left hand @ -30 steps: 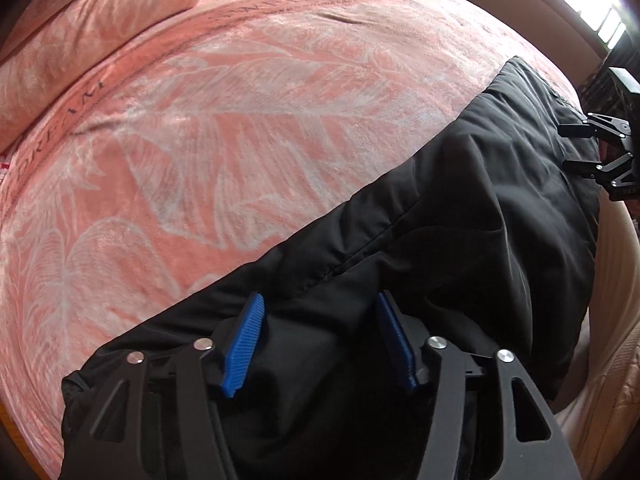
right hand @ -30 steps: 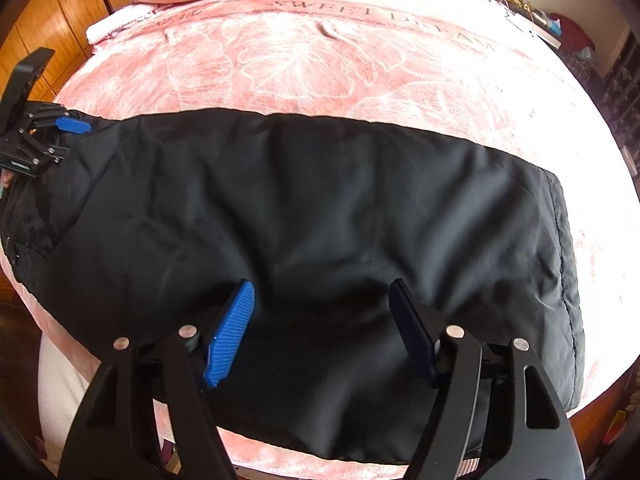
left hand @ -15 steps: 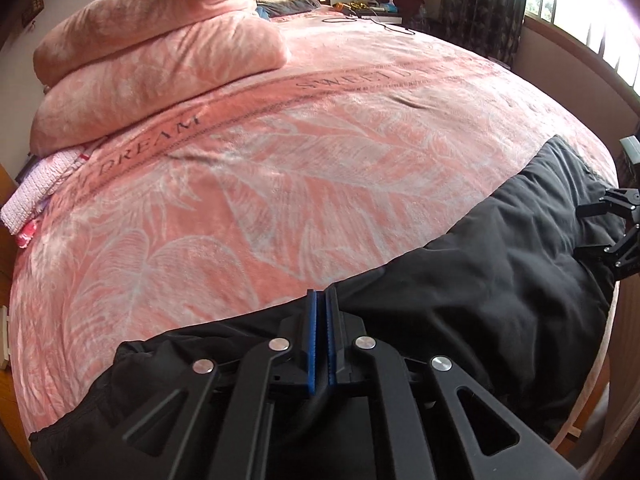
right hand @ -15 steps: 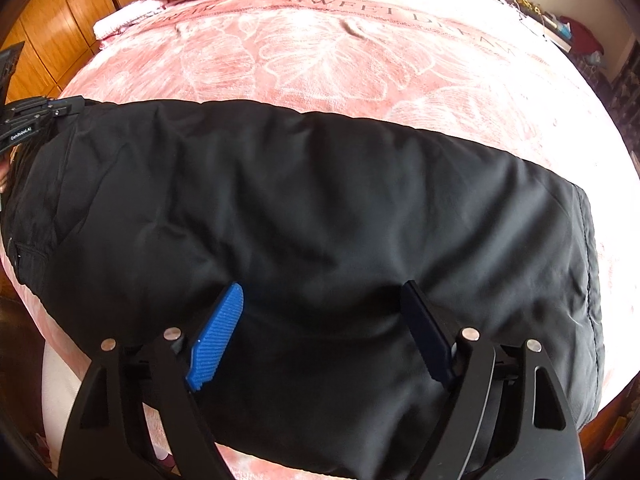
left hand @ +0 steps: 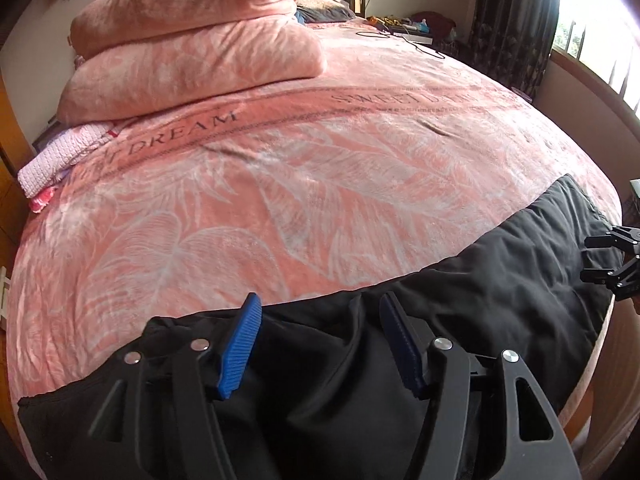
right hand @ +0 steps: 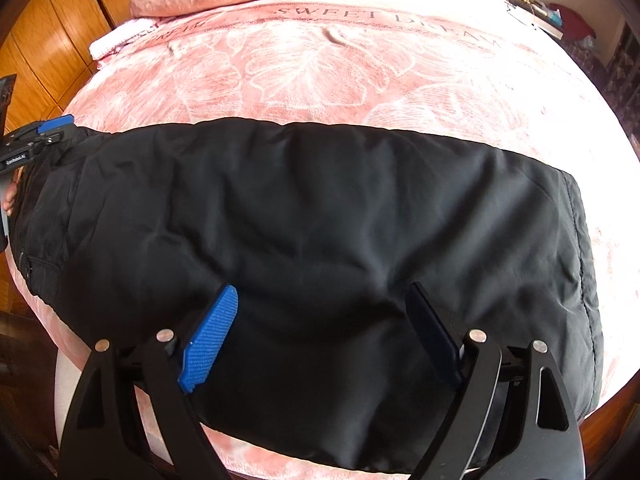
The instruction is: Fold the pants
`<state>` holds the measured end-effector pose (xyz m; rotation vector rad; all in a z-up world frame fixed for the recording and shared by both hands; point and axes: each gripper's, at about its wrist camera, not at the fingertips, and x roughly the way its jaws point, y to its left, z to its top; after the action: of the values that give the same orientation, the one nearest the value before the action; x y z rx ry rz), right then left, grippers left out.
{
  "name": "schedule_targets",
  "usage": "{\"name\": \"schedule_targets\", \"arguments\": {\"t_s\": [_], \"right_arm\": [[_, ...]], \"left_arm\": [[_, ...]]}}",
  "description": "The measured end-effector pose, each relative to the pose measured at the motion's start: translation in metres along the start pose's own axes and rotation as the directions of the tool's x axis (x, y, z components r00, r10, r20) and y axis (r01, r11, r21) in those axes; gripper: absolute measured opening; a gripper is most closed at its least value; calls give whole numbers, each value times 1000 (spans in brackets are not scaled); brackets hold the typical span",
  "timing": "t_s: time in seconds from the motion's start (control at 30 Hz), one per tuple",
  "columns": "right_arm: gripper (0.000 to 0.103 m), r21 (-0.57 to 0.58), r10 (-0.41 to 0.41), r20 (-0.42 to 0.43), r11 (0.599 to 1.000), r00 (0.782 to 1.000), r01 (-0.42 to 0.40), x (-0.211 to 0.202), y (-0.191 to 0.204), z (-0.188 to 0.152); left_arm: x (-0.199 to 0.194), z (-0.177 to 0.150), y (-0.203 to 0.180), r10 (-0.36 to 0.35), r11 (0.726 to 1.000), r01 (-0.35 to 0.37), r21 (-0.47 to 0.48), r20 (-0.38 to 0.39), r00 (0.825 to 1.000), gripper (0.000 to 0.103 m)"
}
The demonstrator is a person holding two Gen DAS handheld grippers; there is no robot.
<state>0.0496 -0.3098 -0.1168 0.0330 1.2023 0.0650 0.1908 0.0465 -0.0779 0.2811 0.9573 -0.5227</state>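
Left tongs [left hand: 320,344] were clamped tight half a second back; now the blue pads stand apart again and the jaws are opening, with black cloth below them but nothing pinched between. The left view also takes in more of the bed than a second ago: the stacked pink pillows [left hand: 192,40] and the far clutter now show, so the tongs have lifted and tipped up away from the cloth.

Right tongs [right hand: 320,332] have widened a little over the second. They are released, jaws spread wide, hovering over the near edge of the pants [right hand: 320,240], not gripping. In the left view the right tongs show at the far right margin [left hand: 612,256], over the end of the garment.

Pants: black, lying in a long band across the near edge of the bed [right hand: 320,60], on the pink leaf-print blanket. One end, with a pocket zip, sits by the left tongs [right hand: 36,136]; the stitched hem end lies at the right. Surface is puffy, a few soft creases, no sharp fold line visible.

Reading: the brief clamp then release on the left looks like a let-go after placing or tugging that end. Both tongs free means one fold step is likely finished. Judged next need: a fresh grip at one end to bring it over the other.
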Motion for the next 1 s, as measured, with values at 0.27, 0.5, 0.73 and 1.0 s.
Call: {"name": "schedule_targets", "arguments": {"t_s": [0.27, 0.5, 0.73, 1.0], "right_arm": [[86, -6, 66, 11, 998, 998, -66, -5, 20, 5], [86, -127, 113, 28, 986, 993, -109, -6, 74, 30], [86, -159, 107, -22, 981, 994, -109, 17, 103, 36], [88, -137, 108, -24, 984, 994, -110, 26, 96, 29]], "left_arm": [[18, -18, 21, 5, 998, 1, 55, -113, 994, 61], [39, -14, 24, 22, 999, -18, 31, -138, 990, 77], [49, -16, 20, 30, 999, -34, -19, -166, 986, 19], [30, -23, 24, 61, 993, -65, -98, -46, 997, 7]]}}
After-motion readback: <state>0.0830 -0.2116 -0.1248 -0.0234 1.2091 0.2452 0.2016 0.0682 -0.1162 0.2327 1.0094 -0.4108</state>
